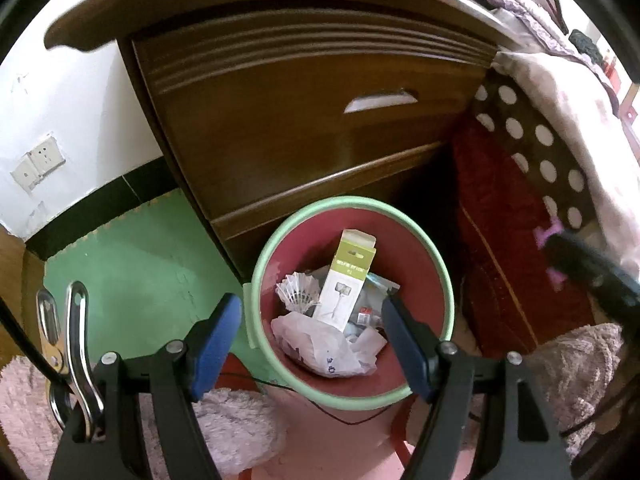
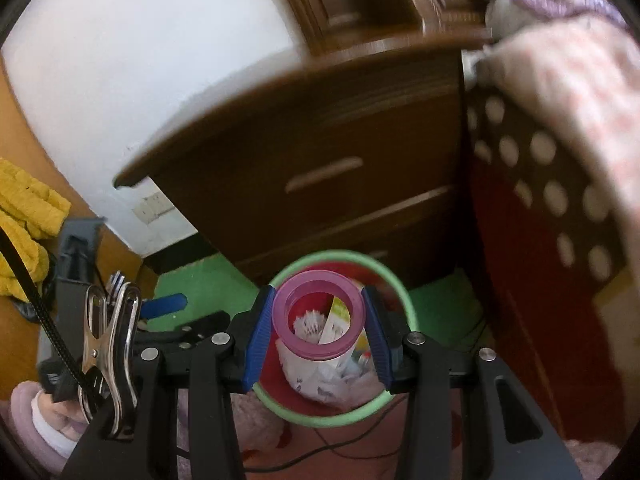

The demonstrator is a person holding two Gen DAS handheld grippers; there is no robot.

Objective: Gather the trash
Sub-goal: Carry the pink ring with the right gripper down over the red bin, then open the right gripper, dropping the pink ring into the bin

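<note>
- Trash bin: red inside with a pale green rim, standing on the floor just in front of a brown wooden nightstand, beside a bed draped with a dotted cloth.
- Inside the bin lie a white-and-green carton, a shuttlecock and a crumpled white plastic bag.
- Left gripper hovers above the bin; its blue-padded fingers stand wide apart with nothing between them.
- Right gripper is above the same bin, its fingers clamped on a clear ring with a pink-purple rim; a pad presses on each side.
- Through the ring's open middle, the bin's contents show below.
- Green mat covers the floor left of the bin, and a fluffy pink rug lies nearer the camera.
</note>
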